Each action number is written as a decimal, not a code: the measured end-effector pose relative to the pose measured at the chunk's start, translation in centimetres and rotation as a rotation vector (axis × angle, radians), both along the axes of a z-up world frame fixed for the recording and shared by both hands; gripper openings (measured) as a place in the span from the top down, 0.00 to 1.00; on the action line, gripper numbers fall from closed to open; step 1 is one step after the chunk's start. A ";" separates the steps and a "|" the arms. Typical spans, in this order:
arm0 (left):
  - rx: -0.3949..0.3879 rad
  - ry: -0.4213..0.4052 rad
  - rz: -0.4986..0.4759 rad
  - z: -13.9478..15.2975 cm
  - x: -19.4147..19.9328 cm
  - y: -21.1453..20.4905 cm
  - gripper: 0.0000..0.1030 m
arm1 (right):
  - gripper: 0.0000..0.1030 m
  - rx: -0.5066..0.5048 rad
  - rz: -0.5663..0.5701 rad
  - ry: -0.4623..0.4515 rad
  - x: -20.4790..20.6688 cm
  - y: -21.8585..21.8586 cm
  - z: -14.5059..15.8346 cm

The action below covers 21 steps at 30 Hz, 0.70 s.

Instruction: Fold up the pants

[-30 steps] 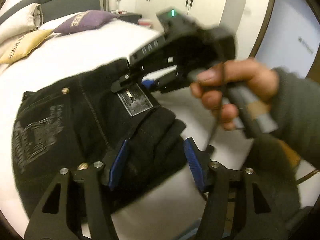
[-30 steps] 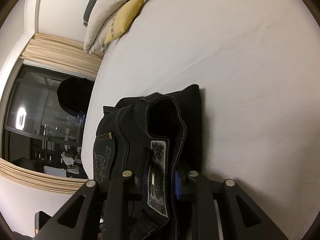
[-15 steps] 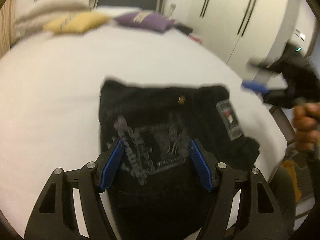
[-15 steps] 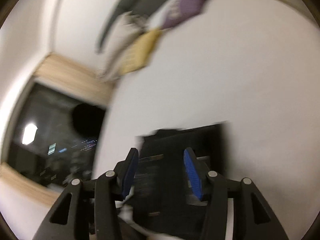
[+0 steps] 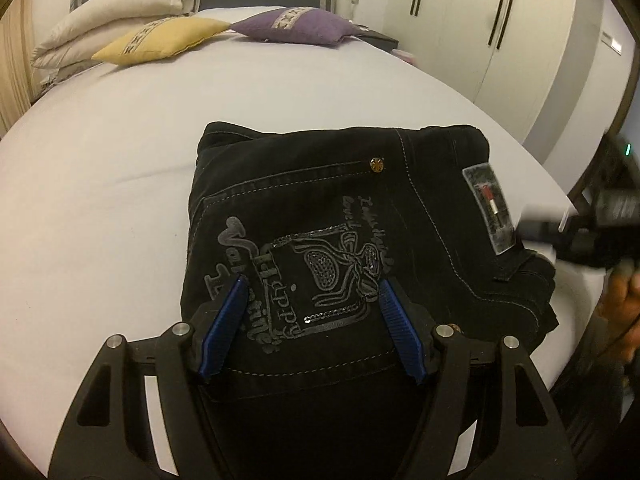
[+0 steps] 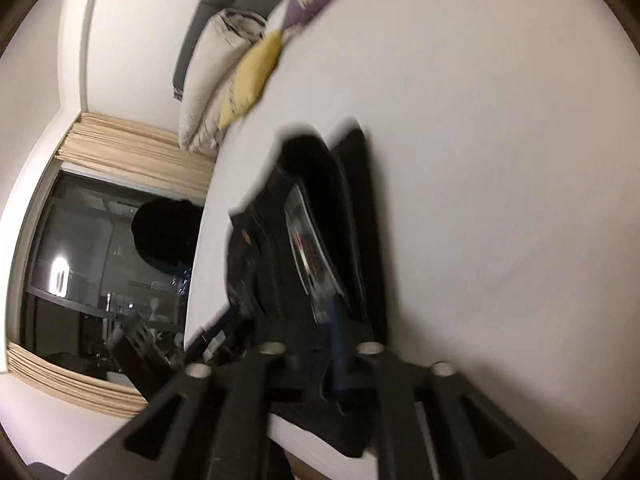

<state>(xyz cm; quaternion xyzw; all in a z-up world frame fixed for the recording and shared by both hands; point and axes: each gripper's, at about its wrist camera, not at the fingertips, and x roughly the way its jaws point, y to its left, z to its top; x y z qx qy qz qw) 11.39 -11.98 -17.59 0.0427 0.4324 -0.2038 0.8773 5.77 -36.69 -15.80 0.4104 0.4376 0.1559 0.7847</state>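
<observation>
The black pants (image 5: 340, 220) lie folded into a compact stack near the front edge of the white bed (image 5: 100, 168), back pocket print and waistband label facing up. My left gripper (image 5: 312, 324) is open just above the stack's near part, empty. The right gripper (image 5: 592, 224) shows blurred at the stack's right edge, held by a hand. In the right wrist view the pants (image 6: 320, 248) appear edge-on and blurred. My right gripper (image 6: 316, 344) is right at the stack's near end; blur hides how its jaws stand.
A yellow cushion (image 5: 160, 40), a purple cushion (image 5: 296, 28) and beige pillows (image 5: 120, 4) lie at the head of the bed. White wardrobes (image 5: 480, 20) stand to the right. A dark window with curtains (image 6: 100, 260) is to the left.
The left gripper let go, swung round and now hovers over the flat stack. The right gripper released the waistband, pulled away, and is back at the stack's right edge.
</observation>
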 end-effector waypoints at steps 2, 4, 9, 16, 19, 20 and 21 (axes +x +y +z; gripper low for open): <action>0.010 0.001 -0.002 0.0 -0.1 -0.1 0.35 | 0.58 0.012 -0.009 -0.066 1.4 0.2 2.3; 0.009 0.004 -0.001 0.3 -0.2 0.0 0.35 | 0.51 0.031 0.034 -0.110 4.1 1.9 4.2; 0.011 0.008 0.000 0.6 -0.3 0.1 0.35 | 0.47 0.013 0.181 -0.063 10.2 6.9 3.4; 0.002 0.023 0.003 0.9 -0.2 0.1 0.35 | 0.91 -0.020 0.127 0.087 11.8 5.3 -2.2; 0.006 0.021 0.006 0.8 -0.3 0.0 0.35 | 0.91 -0.067 0.033 0.078 9.4 2.6 -1.5; 0.008 0.020 0.009 0.8 -0.3 -0.1 0.34 | 0.90 -0.066 0.015 0.075 8.8 2.2 -1.1; 0.009 0.020 0.011 0.8 -0.2 -0.1 0.34 | 0.84 -0.069 0.000 0.063 7.9 2.1 -0.4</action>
